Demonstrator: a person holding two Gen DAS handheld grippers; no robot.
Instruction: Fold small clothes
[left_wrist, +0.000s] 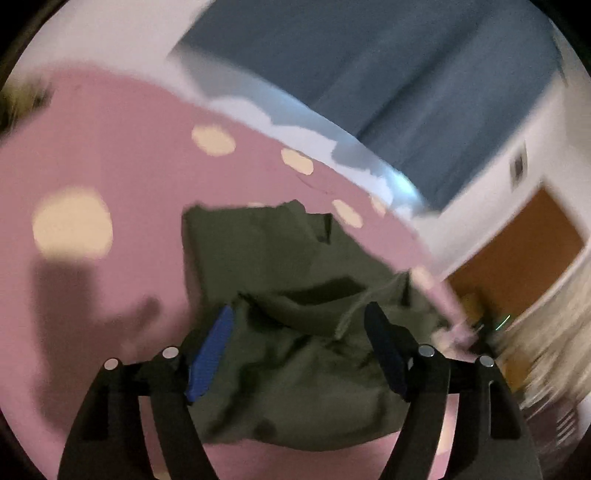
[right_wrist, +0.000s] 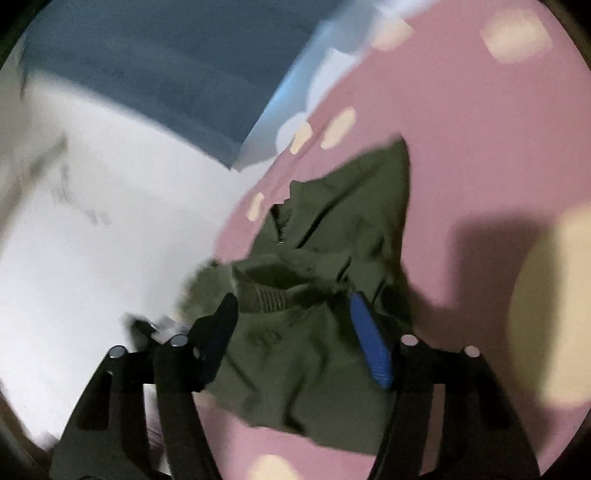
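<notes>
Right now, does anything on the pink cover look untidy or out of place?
Yes. The olive garment lies rumpled, its folds uneven and its waistband bunched, between both open grippers, on the pink dotted cover.

Both wrist views are dim to medium bright, w/ soft indoor light and no glare. Strong motion blur in both: the blue curtain (left_wrist: 424, 92) and the wall ahead of the left gripper (left_wrist: 299, 325) are smeared in streaks, and the area to its right side is only streaks. The green garment (left_wrist: 288, 295) between the fingers is soft, w/o sharp edges. A dark shadow (left_wrist: 85, 314) lies on the pink sheet (left_wrist: 110, 147) left of the left gripper; a similar shadow (right_wrist: 491, 258) falls right of the right gripper (right_wrist: 295, 310). Fisheye bending is strong at the edges, and the corners are black. The gripper fingers are the sharpest parts.
</notes>
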